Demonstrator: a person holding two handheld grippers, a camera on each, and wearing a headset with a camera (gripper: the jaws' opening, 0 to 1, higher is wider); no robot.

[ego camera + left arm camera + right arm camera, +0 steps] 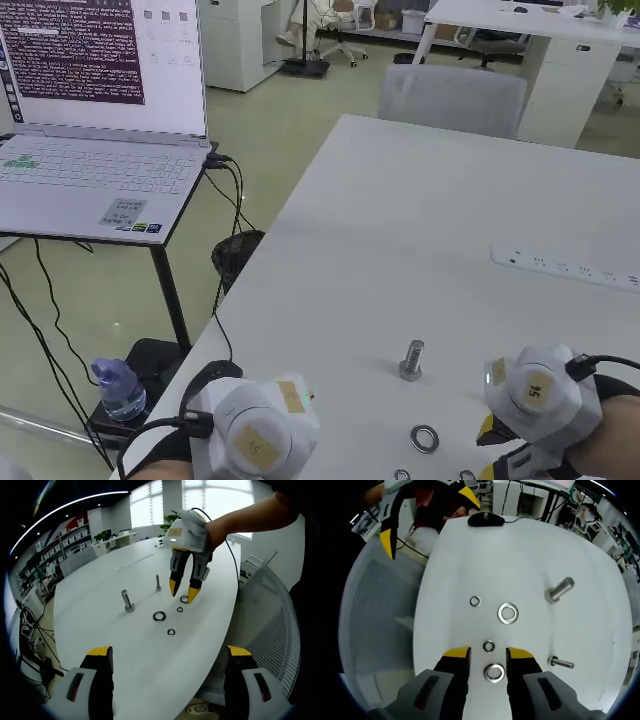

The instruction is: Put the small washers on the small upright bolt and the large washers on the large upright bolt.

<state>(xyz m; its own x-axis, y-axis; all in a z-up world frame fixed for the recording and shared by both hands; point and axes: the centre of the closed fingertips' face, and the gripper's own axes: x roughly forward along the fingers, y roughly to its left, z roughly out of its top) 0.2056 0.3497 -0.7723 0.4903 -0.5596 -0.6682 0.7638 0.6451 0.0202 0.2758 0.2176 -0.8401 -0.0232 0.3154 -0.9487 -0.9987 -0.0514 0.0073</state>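
Head view: large bolt upright on table, towards near edge. Free large washer flat, just near of it. Left tongs low left, right tongs low right.

Left gripper view: left tongs released, wide apart, gripping nothing, above near-left table edge. Small bolt upright, right of large bolt. Small washers flat, near side of bolts.

Right gripper view: right tongs parted, tips down, straddling second large washer, flat on table, not clamped. One small washer just past tips, other further left.
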